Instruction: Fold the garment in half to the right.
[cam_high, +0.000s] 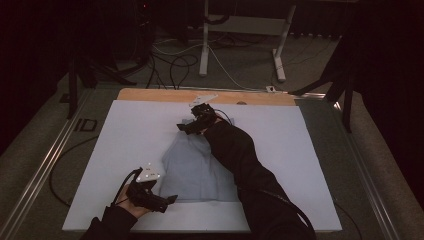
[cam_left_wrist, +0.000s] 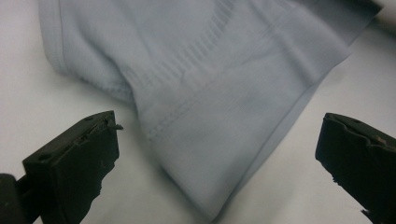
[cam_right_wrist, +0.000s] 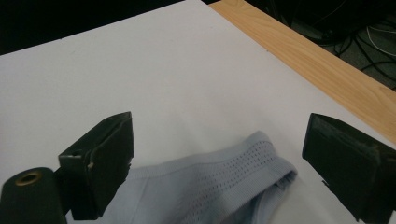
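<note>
A pale blue garment (cam_high: 197, 170) lies folded flat in the middle of the white sheet (cam_high: 125, 130). My left gripper (cam_high: 172, 199) hovers at its near left corner, jaws wide open, with nothing between them. In the left gripper view a hemmed corner of the garment (cam_left_wrist: 210, 107) lies between and beyond the jaws. My right gripper (cam_high: 182, 127) is at the garment's far edge, open, pointing left. In the right gripper view a ribbed, perforated fold of the garment (cam_right_wrist: 224, 186) lies between the jaws, untouched.
The white sheet covers most of a wooden table (cam_high: 165, 95), whose bare strip shows at the far edge. Beyond it are white table legs (cam_high: 204, 45) and cables (cam_high: 175, 62) on the floor. A metal rail (cam_high: 45, 160) runs along the left.
</note>
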